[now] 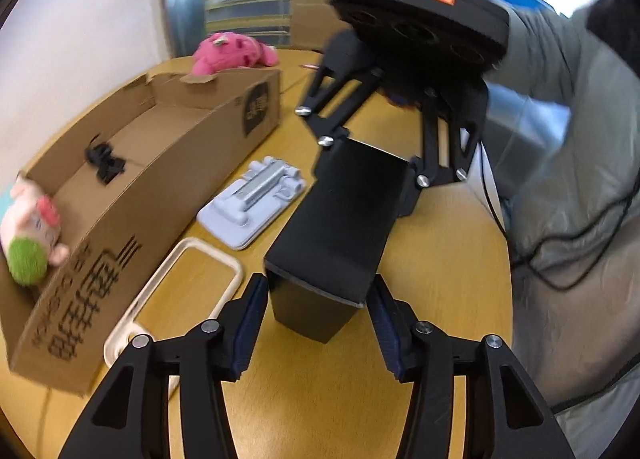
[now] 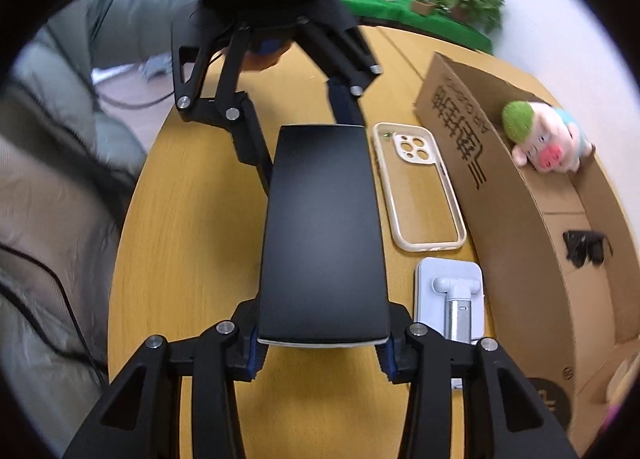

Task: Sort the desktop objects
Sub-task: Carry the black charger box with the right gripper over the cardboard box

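Note:
A long black box (image 2: pixel 322 227) hangs over the yellow table (image 2: pixel 192 259) between both grippers. My right gripper (image 2: pixel 322 339) is shut on its near end, pads pressed on both sides. At the far end my left gripper (image 2: pixel 304 131) straddles the box. In the left wrist view the left gripper (image 1: pixel 318 283) is open, its blue pads (image 1: pixel 250 323) flanking the black box (image 1: pixel 340 211) with thin gaps. The right gripper (image 1: pixel 372 163) grips the other end there.
A cream phone case (image 2: pixel 418 247) and a grey phone stand (image 2: pixel 448 279) lie beside the open cardboard box (image 2: pixel 500 179), which holds a pig plush (image 2: pixel 548 139) and a black clip (image 2: pixel 584 247). A pink plush (image 1: pixel 232 51) lies behind it. A person's grey jacket (image 1: pixel 580 139) and cables border the table.

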Motion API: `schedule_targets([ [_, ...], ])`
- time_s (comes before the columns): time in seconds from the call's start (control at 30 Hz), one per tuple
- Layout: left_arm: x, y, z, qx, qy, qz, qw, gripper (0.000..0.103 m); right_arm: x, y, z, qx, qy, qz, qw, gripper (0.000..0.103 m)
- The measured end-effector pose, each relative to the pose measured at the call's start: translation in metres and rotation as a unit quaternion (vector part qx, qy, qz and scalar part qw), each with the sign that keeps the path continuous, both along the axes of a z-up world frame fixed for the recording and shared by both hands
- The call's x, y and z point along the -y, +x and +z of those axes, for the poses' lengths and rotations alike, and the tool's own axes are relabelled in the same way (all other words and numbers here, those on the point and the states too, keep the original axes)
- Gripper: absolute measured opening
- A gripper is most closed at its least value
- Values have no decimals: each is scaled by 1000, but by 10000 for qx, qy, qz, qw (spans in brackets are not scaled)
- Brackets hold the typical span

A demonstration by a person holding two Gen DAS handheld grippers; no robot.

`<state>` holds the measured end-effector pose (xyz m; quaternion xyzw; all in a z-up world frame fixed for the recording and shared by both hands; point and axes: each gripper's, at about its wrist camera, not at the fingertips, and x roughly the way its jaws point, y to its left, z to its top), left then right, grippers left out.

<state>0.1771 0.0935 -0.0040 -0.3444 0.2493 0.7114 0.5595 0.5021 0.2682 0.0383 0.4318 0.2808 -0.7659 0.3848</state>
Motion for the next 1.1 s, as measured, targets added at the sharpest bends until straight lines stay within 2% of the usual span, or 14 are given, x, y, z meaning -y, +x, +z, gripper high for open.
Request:
schedule_targets([
  [0.07, -8, 3, -2, -120, -125, -223, 9996, 55, 1, 0, -1, 17, 54, 122, 9999, 42],
  [0.17, -15, 2, -1, -75, -208, -394, 9990, 51, -1, -2, -2, 55, 89, 194, 9998, 42],
  [0.33, -17, -2, 19, -218, -104, -422, 9988, 50, -11, -4, 13, -64, 41, 60, 10000, 42],
  [0.43, -17, -5, 50, -379, -25, -516, 9979, 49, -16, -3, 40, -204, -23, 65, 9998, 42],
  [0.53, -17, -11, 84, -754, -1, -575, 9955, 49, -22, -10, 75, -474, 64, 113, 9988, 42],
  [0.7, -16, -39, 141, -1535, -28, -521, 9868, 48, -32, -39, 129, -1164, 450, 104, 9921, 41],
  [0.8, -17, -59, 162, -1880, -136, -448, 9811, 48, -37, -60, 148, -1465, 672, 78, 9869, 41],
  [0.93, -19, -91, 171, -1947, -228, -406, 9798, 48, -49, -90, 157, -1572, 734, 32, 9848, 41],
  [1.1, -25, -134, 160, -1656, -220, -427, 9850, 49, -68, -125, 146, -1354, 635, -62, 9887, 42],
])
